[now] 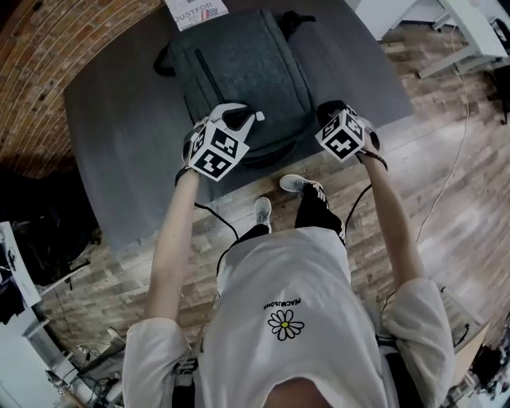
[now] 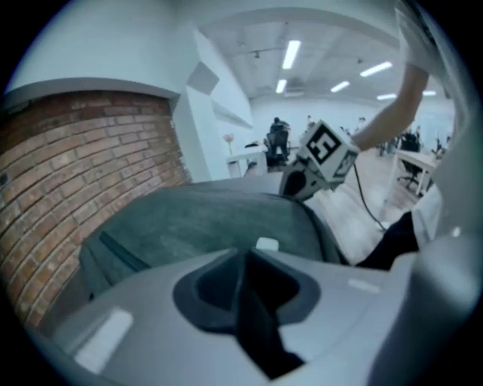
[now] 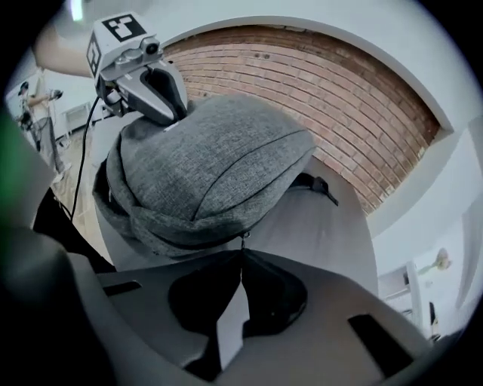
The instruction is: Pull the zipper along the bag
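Observation:
A grey fabric backpack (image 1: 239, 72) lies flat on the dark grey table (image 1: 119, 135). In the right gripper view its zip line runs along the near rim, and a small metal zipper pull (image 3: 242, 240) hangs at my jaw tips. My right gripper (image 3: 241, 252) is shut on that pull, at the bag's near right corner (image 1: 333, 111). Over the bag's near left part (image 1: 249, 118), my left gripper (image 3: 167, 117) rests its fingertips on the top of the backpack (image 3: 211, 158). Its jaws stand a narrow gap apart (image 2: 245, 256), and I see nothing between them; this view is blurred.
A white printed sheet (image 1: 195, 12) lies at the table's far edge behind the bag. The person's shoes (image 1: 263, 211) stand on the wooden floor just before the front edge. A brick wall (image 3: 324, 98) lies beyond the left side. White desks (image 1: 470, 32) stand at the right.

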`<state>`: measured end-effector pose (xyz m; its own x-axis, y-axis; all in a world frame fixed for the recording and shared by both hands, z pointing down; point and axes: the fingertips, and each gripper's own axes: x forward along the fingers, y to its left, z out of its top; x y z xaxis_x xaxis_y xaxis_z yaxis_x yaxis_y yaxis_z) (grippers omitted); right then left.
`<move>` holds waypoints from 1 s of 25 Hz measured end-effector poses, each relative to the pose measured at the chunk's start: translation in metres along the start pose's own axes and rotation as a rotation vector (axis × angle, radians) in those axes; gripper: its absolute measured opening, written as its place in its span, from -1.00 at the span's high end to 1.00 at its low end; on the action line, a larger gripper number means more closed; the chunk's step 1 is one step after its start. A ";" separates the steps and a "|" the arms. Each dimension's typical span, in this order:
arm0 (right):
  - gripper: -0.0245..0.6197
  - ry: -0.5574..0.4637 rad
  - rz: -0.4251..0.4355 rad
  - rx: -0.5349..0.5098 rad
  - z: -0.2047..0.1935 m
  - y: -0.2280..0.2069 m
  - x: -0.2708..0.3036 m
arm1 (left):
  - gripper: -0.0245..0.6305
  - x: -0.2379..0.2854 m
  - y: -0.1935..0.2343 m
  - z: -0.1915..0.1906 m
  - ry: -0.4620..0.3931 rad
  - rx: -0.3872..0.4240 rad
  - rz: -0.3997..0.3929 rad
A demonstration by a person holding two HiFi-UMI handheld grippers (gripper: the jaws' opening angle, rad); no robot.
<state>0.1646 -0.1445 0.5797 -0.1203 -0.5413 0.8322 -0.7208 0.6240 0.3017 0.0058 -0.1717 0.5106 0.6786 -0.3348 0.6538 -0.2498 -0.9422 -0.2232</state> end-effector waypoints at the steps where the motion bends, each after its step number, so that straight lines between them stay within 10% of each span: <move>1: 0.90 -0.009 0.004 0.031 0.000 0.002 -0.003 | 0.77 0.001 0.001 0.001 -0.009 -0.018 -0.004; 6: 0.90 -0.052 -0.012 0.079 0.007 0.016 -0.020 | 0.77 0.005 0.003 -0.001 -0.026 -0.025 0.009; 11: 0.92 -0.002 0.059 -0.084 -0.019 0.072 -0.025 | 0.77 0.006 0.001 0.001 -0.035 -0.018 0.020; 15: 0.91 -0.101 -0.112 0.142 -0.026 0.048 -0.028 | 0.76 0.005 0.001 0.000 -0.032 -0.015 0.023; 18: 0.44 -0.138 -0.094 0.196 -0.012 0.029 -0.023 | 0.76 0.003 0.004 -0.001 -0.029 -0.014 0.031; 25: 0.46 -0.128 -0.049 0.014 0.007 0.008 0.004 | 0.76 0.005 0.000 0.001 -0.024 -0.019 0.039</move>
<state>0.1540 -0.1461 0.5825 -0.1704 -0.6391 0.7500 -0.7375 0.5875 0.3330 0.0100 -0.1734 0.5133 0.6847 -0.3712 0.6272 -0.2888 -0.9283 -0.2341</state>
